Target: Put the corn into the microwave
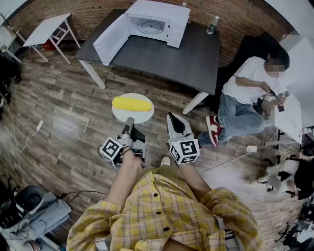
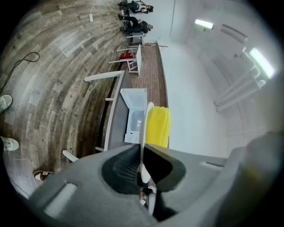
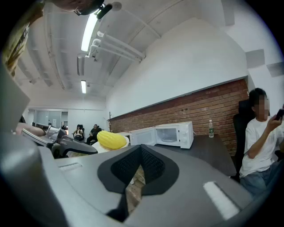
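Carry step. L gripper (image 1: 129,121) clamped plate (image 1: 141,116) rim, corn (image 1: 131,103) lying on plate, well short of open microwave (image 1: 169,29). R gripper (image 1: 172,117) closed, empty. Next, I judged: step fwd, keep plate level.

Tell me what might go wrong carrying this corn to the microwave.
The left gripper clamps only the plate at its near rim, so the plate may sag or slip. The corn lies loose on it and could roll off if it tilts. The open door of the microwave juts out; the plate could clip it.
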The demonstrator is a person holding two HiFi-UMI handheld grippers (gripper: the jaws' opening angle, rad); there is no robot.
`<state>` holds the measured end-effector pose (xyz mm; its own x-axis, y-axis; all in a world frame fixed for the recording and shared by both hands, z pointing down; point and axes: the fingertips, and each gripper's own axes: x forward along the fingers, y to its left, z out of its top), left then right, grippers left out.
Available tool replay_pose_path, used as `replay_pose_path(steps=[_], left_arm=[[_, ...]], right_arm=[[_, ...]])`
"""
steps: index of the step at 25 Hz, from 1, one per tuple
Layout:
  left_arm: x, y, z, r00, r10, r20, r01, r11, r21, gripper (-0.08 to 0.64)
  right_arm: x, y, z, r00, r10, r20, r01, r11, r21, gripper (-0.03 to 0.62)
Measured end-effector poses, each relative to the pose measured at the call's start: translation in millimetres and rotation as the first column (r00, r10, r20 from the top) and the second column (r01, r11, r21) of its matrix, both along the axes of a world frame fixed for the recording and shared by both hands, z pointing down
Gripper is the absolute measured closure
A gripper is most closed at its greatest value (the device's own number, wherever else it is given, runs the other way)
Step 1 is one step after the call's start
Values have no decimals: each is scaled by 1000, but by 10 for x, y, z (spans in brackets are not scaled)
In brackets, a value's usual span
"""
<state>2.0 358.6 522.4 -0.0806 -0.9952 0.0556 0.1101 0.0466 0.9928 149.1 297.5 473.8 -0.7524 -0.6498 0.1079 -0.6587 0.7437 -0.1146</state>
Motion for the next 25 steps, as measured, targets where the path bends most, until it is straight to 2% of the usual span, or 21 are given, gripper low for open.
replay_pose_path(steps=[14, 21, 25], left_arm=[[314, 44, -34, 1000, -9, 28, 9, 1000, -15, 541], [555, -8, -141, 998, -53, 14, 53, 998, 32, 541], [629, 12, -205, 997, -79, 23, 78, 996, 40, 541]], right_arm=[[318, -47, -58, 999, -29, 42, 30, 1000, -7, 588], [511, -57, -30, 997, -82, 11, 82, 997, 11, 588], [550, -86, -73, 995, -94, 26, 94, 995, 34, 588]])
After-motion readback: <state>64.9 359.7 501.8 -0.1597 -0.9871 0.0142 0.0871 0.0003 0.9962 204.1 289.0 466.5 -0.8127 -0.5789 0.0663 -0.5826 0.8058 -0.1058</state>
